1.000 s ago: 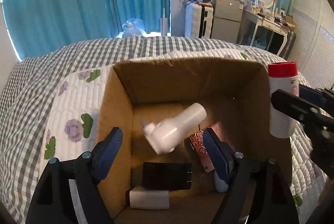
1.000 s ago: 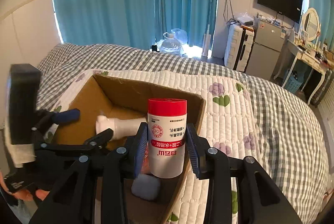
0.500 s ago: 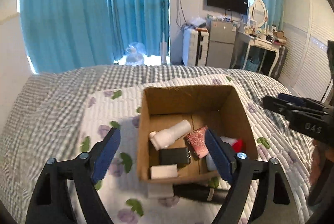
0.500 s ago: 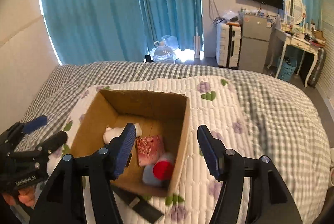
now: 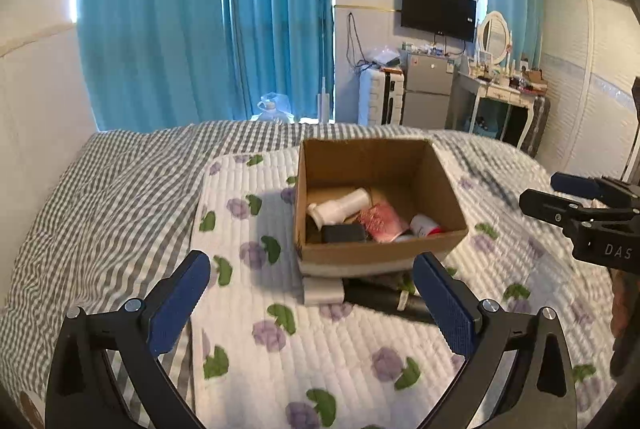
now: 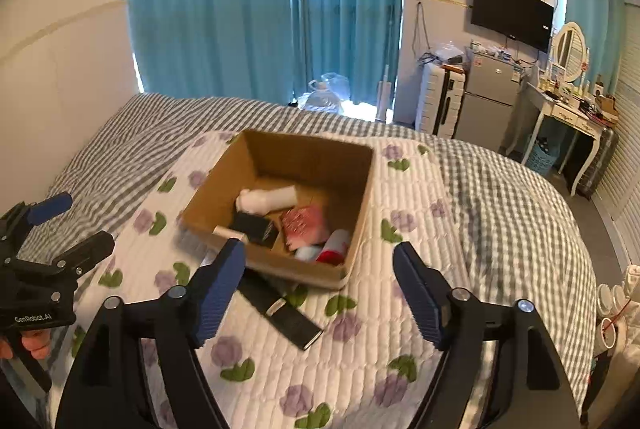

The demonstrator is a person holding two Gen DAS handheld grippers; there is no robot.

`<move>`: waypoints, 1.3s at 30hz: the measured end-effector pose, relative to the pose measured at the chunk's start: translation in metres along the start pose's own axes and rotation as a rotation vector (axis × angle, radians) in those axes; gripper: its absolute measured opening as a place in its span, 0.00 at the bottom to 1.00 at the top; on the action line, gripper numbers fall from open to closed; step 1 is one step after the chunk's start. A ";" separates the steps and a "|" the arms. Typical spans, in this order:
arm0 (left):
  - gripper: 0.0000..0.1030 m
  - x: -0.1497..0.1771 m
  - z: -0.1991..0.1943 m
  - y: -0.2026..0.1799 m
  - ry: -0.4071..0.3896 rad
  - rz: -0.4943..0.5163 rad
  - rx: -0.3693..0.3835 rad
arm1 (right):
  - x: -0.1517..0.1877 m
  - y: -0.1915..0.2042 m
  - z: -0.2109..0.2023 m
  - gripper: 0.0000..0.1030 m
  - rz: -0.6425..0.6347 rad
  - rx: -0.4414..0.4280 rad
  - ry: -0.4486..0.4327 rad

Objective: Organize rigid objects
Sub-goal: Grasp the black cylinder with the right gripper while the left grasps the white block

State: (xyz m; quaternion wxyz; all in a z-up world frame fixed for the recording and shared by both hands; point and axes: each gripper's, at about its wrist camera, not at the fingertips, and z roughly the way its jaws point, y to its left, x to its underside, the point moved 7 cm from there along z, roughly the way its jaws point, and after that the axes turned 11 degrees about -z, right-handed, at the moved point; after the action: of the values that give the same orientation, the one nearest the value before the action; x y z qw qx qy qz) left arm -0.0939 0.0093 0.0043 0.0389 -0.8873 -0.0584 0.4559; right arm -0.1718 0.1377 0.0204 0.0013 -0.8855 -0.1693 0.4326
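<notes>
"das" on right gripper (image 5: 576,201), "genrobot.ai" on left gripper (image 6: 60,225)

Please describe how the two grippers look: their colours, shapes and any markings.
Both the left gripper and the right gripper have black frames with silver screws and ribbed blue pads. White lettering marks their bodies: "GenRobot.AI" on the left, "DAS" on the right. No cables are visible.

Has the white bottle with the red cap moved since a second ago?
Yes. The red-capped bottle left the right tongs, where it stood upright over the cardboard box rim, and now lies inside the box near its right wall.
</notes>
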 end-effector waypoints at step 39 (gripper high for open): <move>1.00 0.099 0.103 0.053 0.170 -0.042 -0.141 | 0.128 0.084 0.162 0.41 -0.133 -0.092 0.284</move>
State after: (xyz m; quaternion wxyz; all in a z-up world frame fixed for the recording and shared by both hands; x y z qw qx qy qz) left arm -0.1168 -0.0283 -0.1411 -0.0093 -0.9218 -0.1056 0.3729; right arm -0.1978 0.0738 -0.1917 0.0134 -0.9237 -0.2453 0.2938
